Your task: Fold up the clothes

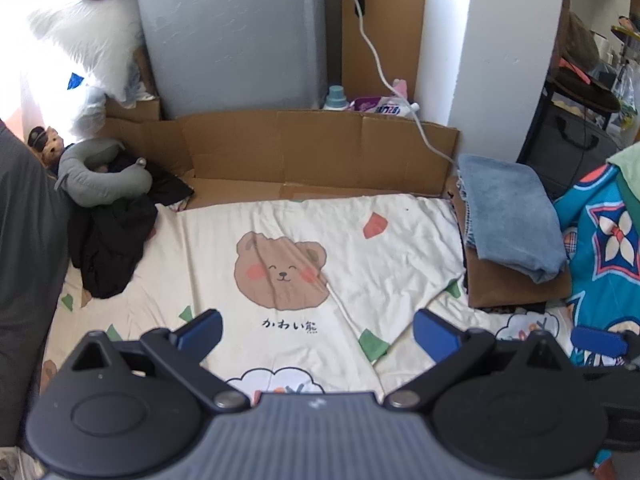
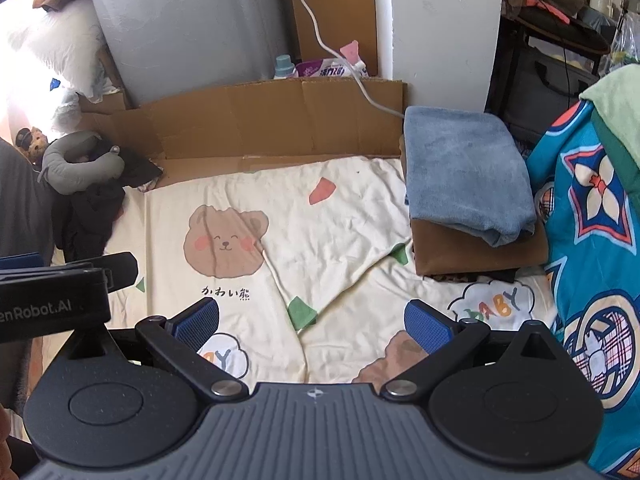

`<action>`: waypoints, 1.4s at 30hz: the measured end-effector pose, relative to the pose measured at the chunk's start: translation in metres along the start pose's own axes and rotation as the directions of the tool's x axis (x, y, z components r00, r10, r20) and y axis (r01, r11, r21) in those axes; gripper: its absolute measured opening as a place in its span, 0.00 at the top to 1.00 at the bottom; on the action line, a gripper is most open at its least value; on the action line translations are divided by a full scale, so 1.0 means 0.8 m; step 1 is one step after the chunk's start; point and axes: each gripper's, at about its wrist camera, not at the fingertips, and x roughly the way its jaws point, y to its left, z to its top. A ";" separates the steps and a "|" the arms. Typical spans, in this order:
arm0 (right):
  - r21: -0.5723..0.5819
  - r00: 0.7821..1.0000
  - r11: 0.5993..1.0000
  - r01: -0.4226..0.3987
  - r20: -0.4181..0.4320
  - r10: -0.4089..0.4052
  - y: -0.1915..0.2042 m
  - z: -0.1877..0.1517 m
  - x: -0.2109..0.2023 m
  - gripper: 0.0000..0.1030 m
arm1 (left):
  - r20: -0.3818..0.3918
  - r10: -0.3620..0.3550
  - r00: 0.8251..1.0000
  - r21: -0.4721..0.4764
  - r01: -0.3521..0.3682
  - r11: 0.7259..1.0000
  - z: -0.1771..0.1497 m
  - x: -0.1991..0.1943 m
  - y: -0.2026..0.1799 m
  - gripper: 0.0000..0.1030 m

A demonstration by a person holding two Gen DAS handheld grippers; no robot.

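Note:
A cream T-shirt (image 1: 352,256) (image 2: 320,220) with a brown bear print and black lettering lies spread flat, front up, on the bed, one sleeve angled out to the right. My left gripper (image 1: 318,334) hovers open over the shirt's lower part, nothing between its blue pads. My right gripper (image 2: 312,326) is also open, above the shirt's lower right edge and the sheet. The left gripper's body (image 2: 60,284) shows at the left of the right wrist view. A blue pad (image 1: 598,340) of the right gripper shows at the right of the left wrist view.
A folded stack (image 1: 508,216) (image 2: 464,172), blue on brown on black, sits at the right. A heap of black clothes (image 1: 108,248) and a grey neck pillow (image 1: 96,176) lie at the left. Cardboard (image 1: 300,148) lines the far edge. A blue patterned blanket (image 2: 592,200) borders the right.

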 end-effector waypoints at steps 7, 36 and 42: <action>-0.016 1.000 1.000 0.008 -0.003 -0.008 0.006 -0.009 0.003 0.01 | -0.005 0.020 1.000 -0.024 -0.020 1.000 -0.003 -0.003 0.007 0.01; 0.004 0.999 1.000 -0.011 -0.047 0.011 0.018 -0.014 0.009 0.01 | -0.022 0.011 1.000 -0.014 -0.012 1.000 -0.011 -0.003 0.001 0.01; -0.001 0.999 1.000 -0.003 -0.046 0.003 0.016 -0.014 0.010 0.01 | -0.026 0.010 1.000 -0.013 -0.011 1.000 -0.010 -0.001 0.000 0.01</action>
